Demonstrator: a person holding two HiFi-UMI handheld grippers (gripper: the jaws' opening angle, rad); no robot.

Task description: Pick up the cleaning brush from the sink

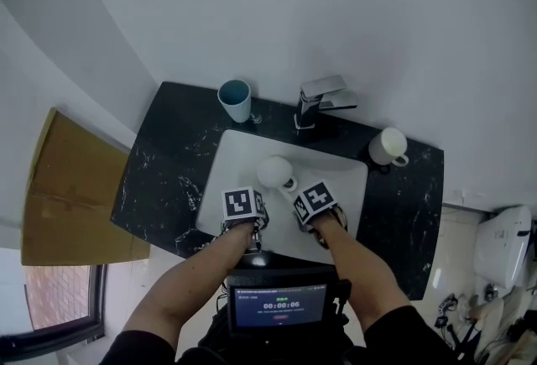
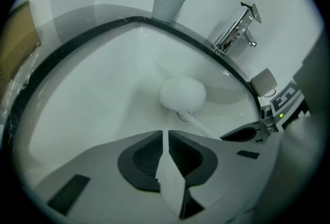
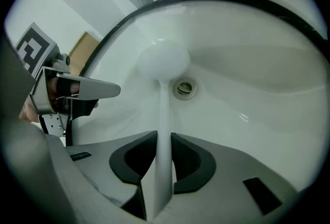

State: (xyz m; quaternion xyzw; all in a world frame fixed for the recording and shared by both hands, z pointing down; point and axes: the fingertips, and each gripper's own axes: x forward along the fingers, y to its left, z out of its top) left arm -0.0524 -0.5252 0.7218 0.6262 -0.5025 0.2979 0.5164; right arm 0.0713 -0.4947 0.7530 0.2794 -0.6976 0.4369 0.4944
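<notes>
Head view: a white sink (image 1: 239, 155) is set in a black marbled surface (image 1: 164, 174). At the back of the surface stand a blue cup (image 1: 236, 99), a chrome tap (image 1: 320, 99) and, to the right, a white mug (image 1: 388, 146). The brush (image 1: 274, 171) lies in the sink, its round white head towards the tap and near the drain (image 3: 184, 88), its thin white handle (image 3: 163, 115) running back towards the person. Both grippers are down in the near part of the basin, side by side and pointing steeply down.

Right gripper view: the right gripper (image 3: 164, 138) has the handle straight between its jaws, and the dark pads are clenched against it on both sides. The brush head rests on the basin floor just left of the drain.

Left gripper view: the left gripper (image 2: 166, 135) has its jaws clenched tip to tip, with only white basin showing in the wedge behind the tips. It sits just beside the handle, without touching the brush.
</notes>
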